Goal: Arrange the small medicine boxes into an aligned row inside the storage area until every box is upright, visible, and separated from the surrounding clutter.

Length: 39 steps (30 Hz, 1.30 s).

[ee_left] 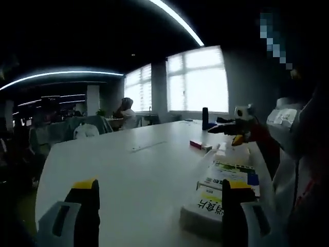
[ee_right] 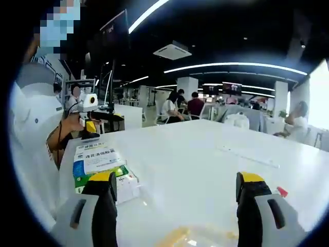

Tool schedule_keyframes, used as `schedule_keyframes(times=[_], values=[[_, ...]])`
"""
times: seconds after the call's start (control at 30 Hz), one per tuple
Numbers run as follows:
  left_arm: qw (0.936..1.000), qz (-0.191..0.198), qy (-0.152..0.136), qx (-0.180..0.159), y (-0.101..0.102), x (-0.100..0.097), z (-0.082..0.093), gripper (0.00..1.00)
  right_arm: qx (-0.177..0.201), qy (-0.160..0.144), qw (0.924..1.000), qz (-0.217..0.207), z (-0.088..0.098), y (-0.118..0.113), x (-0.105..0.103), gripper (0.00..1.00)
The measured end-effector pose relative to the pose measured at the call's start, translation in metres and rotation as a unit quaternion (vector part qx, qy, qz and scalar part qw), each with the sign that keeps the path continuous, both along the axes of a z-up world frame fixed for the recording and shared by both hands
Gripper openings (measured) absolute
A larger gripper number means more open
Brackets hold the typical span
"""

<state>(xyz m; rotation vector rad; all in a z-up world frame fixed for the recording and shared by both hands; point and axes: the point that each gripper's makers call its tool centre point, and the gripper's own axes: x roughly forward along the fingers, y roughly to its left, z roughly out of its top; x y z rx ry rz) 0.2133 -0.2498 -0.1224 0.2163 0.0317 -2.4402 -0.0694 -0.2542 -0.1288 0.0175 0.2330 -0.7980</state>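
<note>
Several medicine boxes lie flat in a loose cluster on the white table [ee_left: 128,170]. In the left gripper view a white box with a yellow band [ee_left: 205,208] is nearest, beside my right jaw. Behind it lie a white and blue box [ee_left: 231,175], a small white box [ee_left: 231,153] and a red box [ee_left: 197,144]. My left gripper [ee_left: 159,195] stands open over bare table. My right gripper [ee_left: 235,126] hovers beyond the boxes. In the right gripper view the white and blue box [ee_right: 95,153] rests on a green box [ee_right: 82,181], with a small white box [ee_right: 128,188] by my left jaw. My right gripper [ee_right: 177,191] is open and holds nothing. A hand holds my left gripper [ee_right: 95,117] behind the boxes.
A person in a white shirt [ee_right: 31,128] stands at the table's edge next to the boxes. A dark bottle [ee_left: 205,118] stands at the far end. A yellowish item [ee_right: 185,236] lies low between my right jaws, a small red thing [ee_right: 281,192] to their right. Seated people [ee_right: 182,108] fill the room beyond.
</note>
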Motion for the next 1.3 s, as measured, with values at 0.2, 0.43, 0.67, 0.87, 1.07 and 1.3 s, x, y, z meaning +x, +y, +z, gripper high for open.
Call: schedule_keyframes(times=[0.2, 0.43, 0.67, 0.87, 1.07, 1.3], values=[[0.9997, 0.007, 0.013, -0.019, -0.001, 0.0, 0.004, 1.0, 0.001, 0.003, 0.9999, -0.014, -0.001, -0.003, -0.006, 0.95], [0.9999, 0.011, -0.003, 0.002, -0.001, 0.001, -0.008, 0.99, -0.005, 0.011, 0.9991, -0.04, 0.002, -0.007, -0.024, 0.95], [0.9999, 0.011, -0.008, 0.003, 0.0, 0.0, -0.012, 0.99, -0.011, 0.023, 0.998, -0.059, 0.002, -0.012, -0.035, 0.98], [1.0, 0.007, 0.0, 0.003, 0.001, -0.002, -0.011, 0.99, -0.013, 0.014, 0.9979, -0.062, 0.004, -0.017, -0.036, 0.98], [0.9999, 0.011, -0.005, -0.009, 0.0, 0.0, -0.008, 0.99, -0.013, 0.014, 0.9979, -0.062, 0.004, -0.021, -0.036, 0.98], [0.9999, 0.01, -0.004, -0.005, 0.0, 0.0, -0.009, 0.98, -0.015, 0.017, 0.9974, -0.069, 0.004, -0.023, -0.039, 0.97]])
